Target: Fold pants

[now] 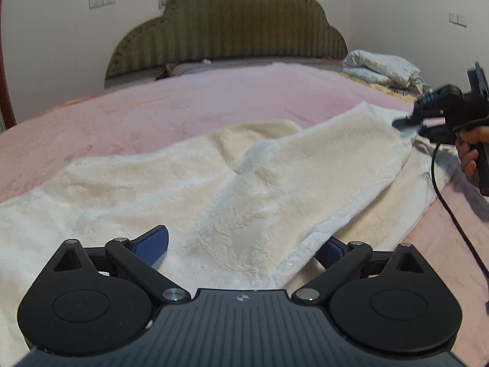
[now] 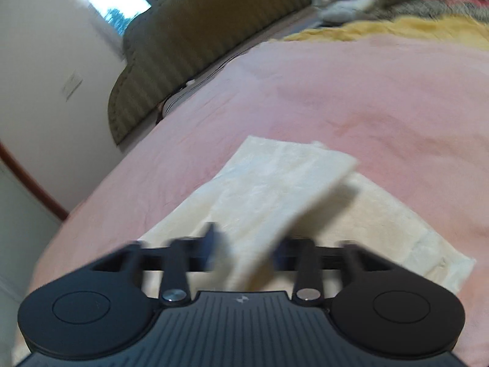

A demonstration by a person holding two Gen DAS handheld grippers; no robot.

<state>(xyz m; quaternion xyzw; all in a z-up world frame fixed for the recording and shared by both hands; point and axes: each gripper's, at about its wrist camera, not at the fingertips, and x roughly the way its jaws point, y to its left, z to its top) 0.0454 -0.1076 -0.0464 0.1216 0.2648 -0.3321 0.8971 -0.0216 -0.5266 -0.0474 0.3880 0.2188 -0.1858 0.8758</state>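
Observation:
Cream fleece pants point(image 1: 214, 183) lie spread on a pink bed cover point(image 1: 183, 104). My left gripper point(image 1: 244, 244) is wide open, low over the near part of the pants; the cloth lies between its blue fingers point(image 1: 154, 243). My right gripper point(image 1: 406, 122) shows at the right of the left wrist view, shut on the far edge of the top layer and holding it up. In the blurred right wrist view the lifted layer of the pants point(image 2: 275, 189) runs out from between the right gripper point(image 2: 247, 250) fingers, above the lower layer point(image 2: 397, 220).
An olive padded headboard point(image 1: 229, 27) stands at the back by white walls. Folded pale bedding point(image 1: 379, 67) and a yellow blanket point(image 2: 397, 27) lie at the far right of the bed. A black cable point(image 1: 449, 208) hangs from the right gripper.

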